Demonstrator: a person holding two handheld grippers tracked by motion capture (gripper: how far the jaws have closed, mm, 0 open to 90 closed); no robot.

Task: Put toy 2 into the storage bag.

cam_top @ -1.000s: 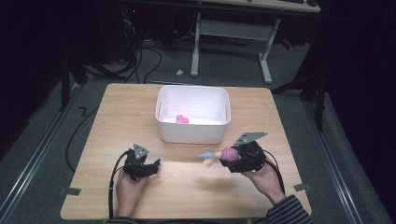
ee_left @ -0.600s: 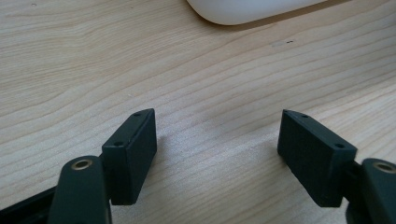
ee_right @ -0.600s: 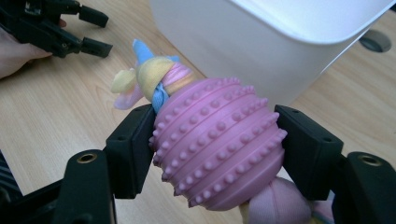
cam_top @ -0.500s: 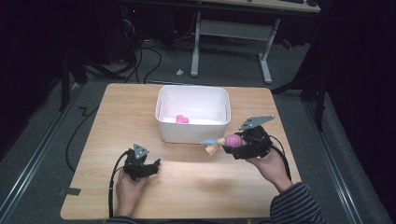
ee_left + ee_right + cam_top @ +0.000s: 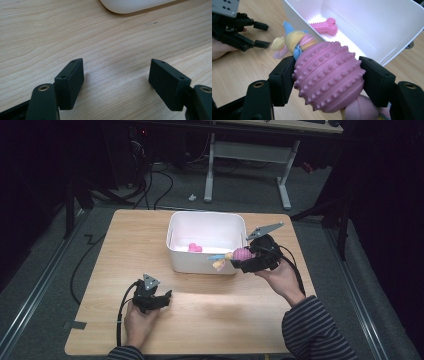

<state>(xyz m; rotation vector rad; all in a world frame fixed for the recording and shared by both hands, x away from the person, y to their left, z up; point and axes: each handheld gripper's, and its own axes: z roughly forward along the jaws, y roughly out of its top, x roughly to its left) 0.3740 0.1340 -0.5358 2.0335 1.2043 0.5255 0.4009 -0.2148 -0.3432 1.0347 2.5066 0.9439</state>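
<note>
My right gripper (image 5: 243, 257) (image 5: 328, 80) is shut on a pink studded rubber ball (image 5: 329, 78) with a knotted pastel rope (image 5: 293, 42) through it. It holds this rope toy (image 5: 231, 257) in the air at the front right corner of a white bin (image 5: 206, 265). Inside the bin lies a pink bone-shaped toy (image 5: 195, 248) (image 5: 325, 26). My left gripper (image 5: 162, 298) (image 5: 117, 77) rests low over the wooden table (image 5: 225, 320) near its front left, jaws open with nothing between them. It also appears as the left gripper (image 5: 258, 33) in the right gripper view.
The white bin's rounded corner (image 5: 132, 6) lies beyond the left gripper's jaws. A white desk frame (image 5: 250, 155) and cables (image 5: 165, 185) stand on the grey floor past the table's far edge.
My right gripper has risen with the rope toy and moved away from me, up to the bin's front right corner. The left gripper has stayed put.
</note>
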